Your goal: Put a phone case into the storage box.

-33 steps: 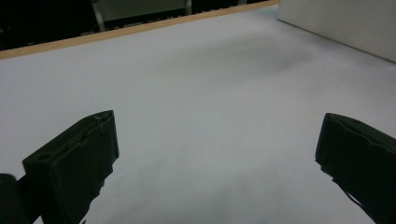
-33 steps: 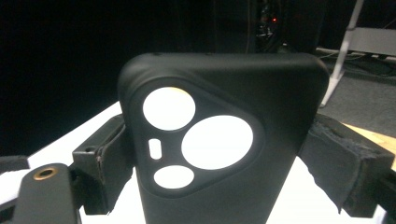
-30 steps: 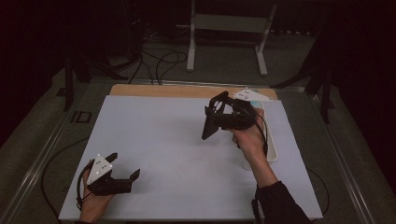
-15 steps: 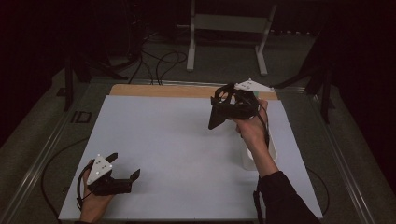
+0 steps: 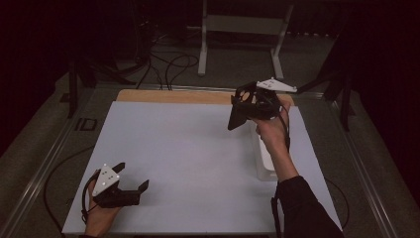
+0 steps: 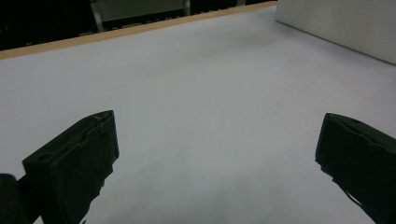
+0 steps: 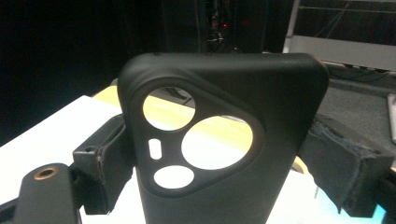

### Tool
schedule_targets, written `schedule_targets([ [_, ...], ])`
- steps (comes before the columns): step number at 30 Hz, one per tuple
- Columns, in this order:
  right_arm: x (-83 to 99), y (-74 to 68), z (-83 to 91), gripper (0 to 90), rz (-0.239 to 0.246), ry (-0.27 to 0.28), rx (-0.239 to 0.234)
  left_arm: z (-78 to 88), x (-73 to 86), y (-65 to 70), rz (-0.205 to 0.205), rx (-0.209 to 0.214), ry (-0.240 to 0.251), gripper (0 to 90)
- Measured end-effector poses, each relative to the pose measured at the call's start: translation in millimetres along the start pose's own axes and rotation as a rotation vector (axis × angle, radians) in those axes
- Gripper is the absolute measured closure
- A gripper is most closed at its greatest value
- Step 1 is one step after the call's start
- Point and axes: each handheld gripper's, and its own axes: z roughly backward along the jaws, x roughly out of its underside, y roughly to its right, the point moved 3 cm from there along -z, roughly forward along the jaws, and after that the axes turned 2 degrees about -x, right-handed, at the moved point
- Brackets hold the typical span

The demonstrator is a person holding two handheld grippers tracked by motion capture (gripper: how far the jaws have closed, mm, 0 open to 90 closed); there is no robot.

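Note:
My right gripper [image 5: 246, 102] is held above the far right part of the white table sheet [image 5: 188, 148], shut on a black phone case [image 5: 236, 117]. In the right gripper view the phone case [image 7: 224, 140] stands upright between the pads [image 7: 106, 158], its camera cut-outs facing the lens. The left gripper [image 5: 132, 177] rests near the table's front left corner, open. The left gripper view has its jaws wide apart over bare white sheet [image 6: 205, 93], with nothing between them.
A white box [image 5: 265, 161] lies on the table beside the right forearm; its wall [image 6: 345, 23] shows far off in the left gripper view. A wooden strip [image 5: 173, 95] runs along the far table edge. Behind it are a metal stand [image 5: 242, 25] and floor cables [image 5: 168, 64].
The right gripper has moved up and toward the far right with the phone case in it. The left gripper has stayed still.

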Motion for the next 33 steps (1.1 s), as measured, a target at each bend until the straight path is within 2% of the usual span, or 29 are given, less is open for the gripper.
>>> schedule_targets([
  [14,1.2,31.7,-1.1,14.8,-0.07,0.012,0.061,0.2,0.0,0.3,0.0,0.0,0.001,0.0],
  [33,-6.0,50.7,-2.6,14.8,-0.057,0.004,0.154,0.6,-0.1,0.2,0.002,0.001,0.005,0.0],
])
